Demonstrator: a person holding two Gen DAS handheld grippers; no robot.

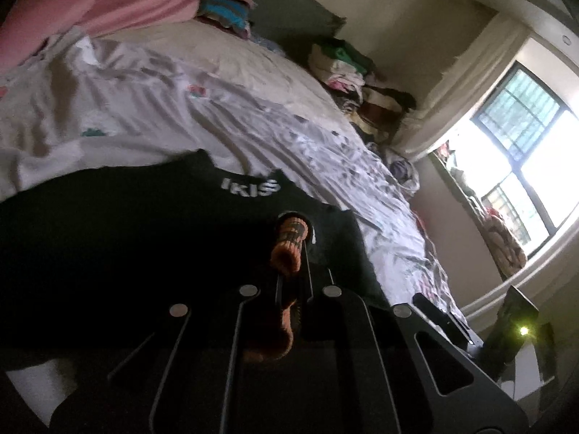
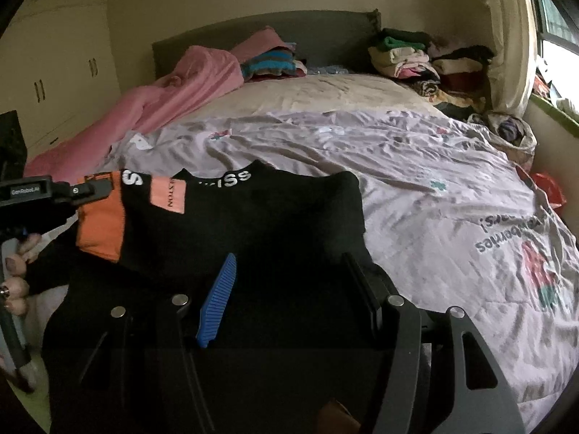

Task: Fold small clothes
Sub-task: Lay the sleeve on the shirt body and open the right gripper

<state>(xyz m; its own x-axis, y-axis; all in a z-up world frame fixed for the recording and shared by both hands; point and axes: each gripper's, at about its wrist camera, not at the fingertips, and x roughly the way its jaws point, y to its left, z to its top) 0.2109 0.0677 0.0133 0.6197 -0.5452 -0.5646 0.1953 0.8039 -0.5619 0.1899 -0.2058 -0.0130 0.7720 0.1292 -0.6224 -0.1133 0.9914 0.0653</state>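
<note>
A black garment [image 2: 253, 228] with white letters at the collar and orange panels [image 2: 101, 228] lies on the bed's near edge. It also shows in the left wrist view [image 1: 144, 238]. My left gripper [image 1: 293, 249] is shut, its orange pads pinching the black fabric. In the right wrist view the left gripper [image 2: 90, 190] sits at the garment's orange left part. My right gripper [image 2: 289, 289] is open over the black cloth, with a blue pad [image 2: 217, 303] on its left finger; nothing is between its fingers.
The bed has a wrinkled lilac printed sheet [image 2: 416, 181] and a beige cover [image 2: 325, 94]. A pink blanket [image 2: 173, 97] lies at the left. Piles of clothes [image 2: 427, 61] sit by the headboard. A window [image 1: 524, 159] is on the right.
</note>
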